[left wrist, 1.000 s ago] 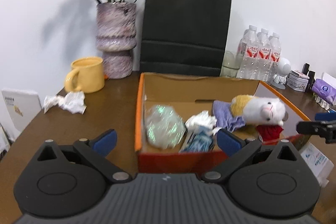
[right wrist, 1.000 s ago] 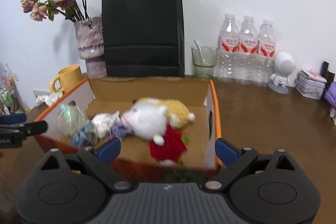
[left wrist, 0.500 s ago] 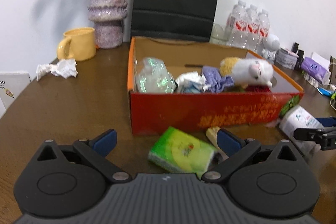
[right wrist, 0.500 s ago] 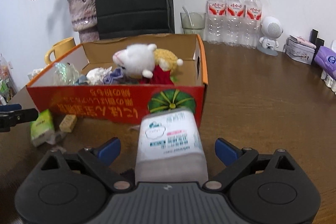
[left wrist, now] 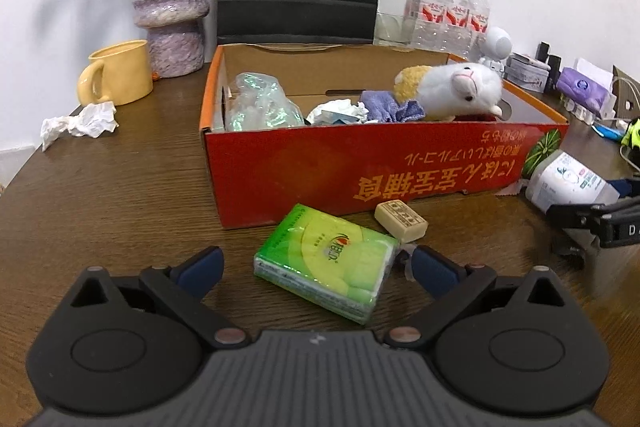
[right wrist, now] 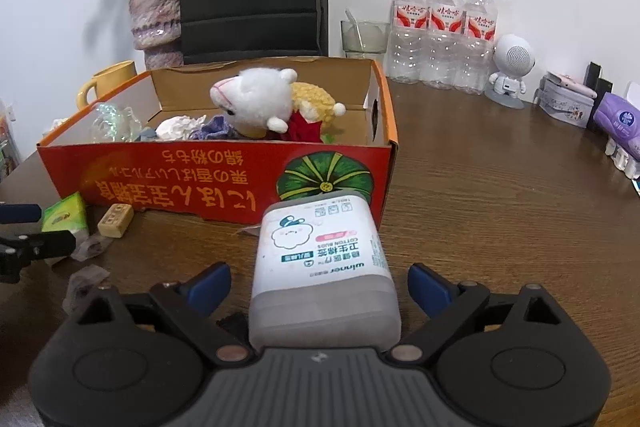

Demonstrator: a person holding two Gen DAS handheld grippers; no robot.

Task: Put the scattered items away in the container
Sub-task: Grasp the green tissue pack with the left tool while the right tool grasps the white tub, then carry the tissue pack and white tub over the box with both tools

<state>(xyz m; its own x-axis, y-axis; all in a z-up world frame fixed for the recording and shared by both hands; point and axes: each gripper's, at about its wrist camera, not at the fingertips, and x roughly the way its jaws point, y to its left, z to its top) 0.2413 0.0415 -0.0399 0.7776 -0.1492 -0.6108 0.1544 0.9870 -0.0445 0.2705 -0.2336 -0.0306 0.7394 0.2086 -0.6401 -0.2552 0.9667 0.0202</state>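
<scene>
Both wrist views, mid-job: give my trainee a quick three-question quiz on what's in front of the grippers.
1. True or false: the green tissue pack already lies inside the red box.
2. What lies between the right gripper's open jaws? A) yellow mug B) cotton swab container C) plush toy
3. Fill in: the small beige block sits on the ____, in front of the box.

Key: 1 false, it lies on the table between the left gripper's open jaws. 2 B, the cotton swab container, ungripped. 3 table.
</scene>
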